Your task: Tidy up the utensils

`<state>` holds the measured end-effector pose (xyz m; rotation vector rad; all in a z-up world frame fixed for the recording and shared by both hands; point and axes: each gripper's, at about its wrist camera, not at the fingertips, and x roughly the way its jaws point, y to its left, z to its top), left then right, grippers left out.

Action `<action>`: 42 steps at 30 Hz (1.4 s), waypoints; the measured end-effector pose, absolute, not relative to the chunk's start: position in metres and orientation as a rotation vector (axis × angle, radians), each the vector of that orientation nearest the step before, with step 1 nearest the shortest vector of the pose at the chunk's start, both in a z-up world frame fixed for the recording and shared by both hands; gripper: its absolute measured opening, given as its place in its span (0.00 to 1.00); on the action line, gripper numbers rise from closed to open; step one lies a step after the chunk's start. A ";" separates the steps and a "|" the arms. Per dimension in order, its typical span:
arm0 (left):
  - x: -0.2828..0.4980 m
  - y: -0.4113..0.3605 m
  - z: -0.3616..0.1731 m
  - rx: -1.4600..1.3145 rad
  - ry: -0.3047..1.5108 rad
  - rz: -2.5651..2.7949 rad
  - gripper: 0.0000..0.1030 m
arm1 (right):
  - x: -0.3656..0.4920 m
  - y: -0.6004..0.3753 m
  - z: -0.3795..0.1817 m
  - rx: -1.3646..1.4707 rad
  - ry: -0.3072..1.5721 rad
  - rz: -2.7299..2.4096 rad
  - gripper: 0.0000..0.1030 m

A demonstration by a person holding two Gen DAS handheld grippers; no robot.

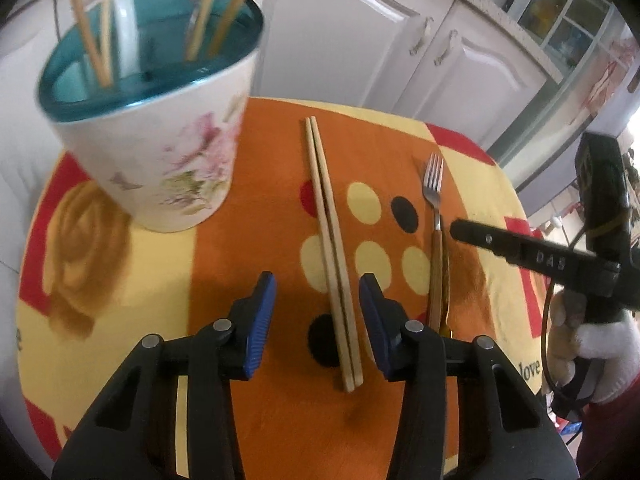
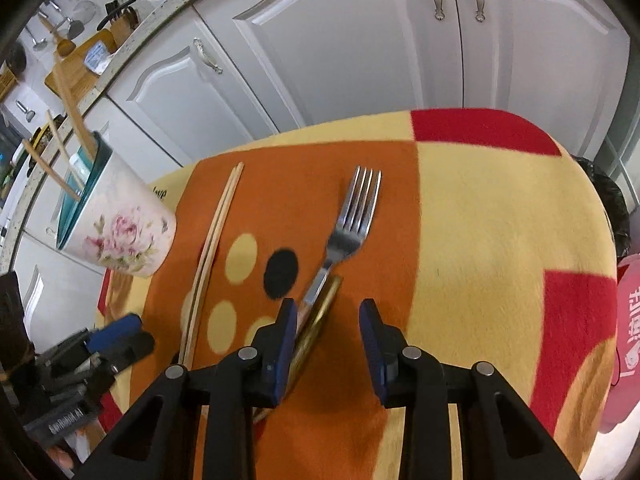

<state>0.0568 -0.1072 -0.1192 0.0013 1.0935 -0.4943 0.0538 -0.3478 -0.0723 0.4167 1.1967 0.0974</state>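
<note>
The cloth on the desk reads "love" at its edge. The left gripper stands apart around the chopsticks — pads not touching them. The right gripper, also apart, has the fork at eleven o'clock — handle beside its left pad.

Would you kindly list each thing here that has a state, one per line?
Cup: upright, holding chopsticks and a spoon.
Chopstick pair: flat on the cloth, between the left gripper's open jaws, not pinched.
Fork: flat on the cloth, handle beside the right gripper's left pad.
Left gripper: open.
Right gripper: open, empty.
Cabinet doors: closed.
</note>
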 end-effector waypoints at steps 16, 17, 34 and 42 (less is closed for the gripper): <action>0.080 -0.129 -0.144 0.018 1.148 -0.489 0.15 | 0.082 -0.334 -0.085 0.434 1.218 0.176 0.02; 0.081 -0.127 -0.144 -0.003 1.156 -0.505 0.11 | 0.080 -0.333 -0.085 0.429 1.222 0.185 0.02; 0.055 -0.089 -0.144 0.009 1.180 -0.475 0.03 | 0.063 -0.323 -0.088 0.499 1.243 0.240 0.21; 0.048 -0.091 -0.135 -0.003 1.168 -0.488 0.03 | 0.056 -0.319 -0.085 0.535 1.230 0.288 0.08</action>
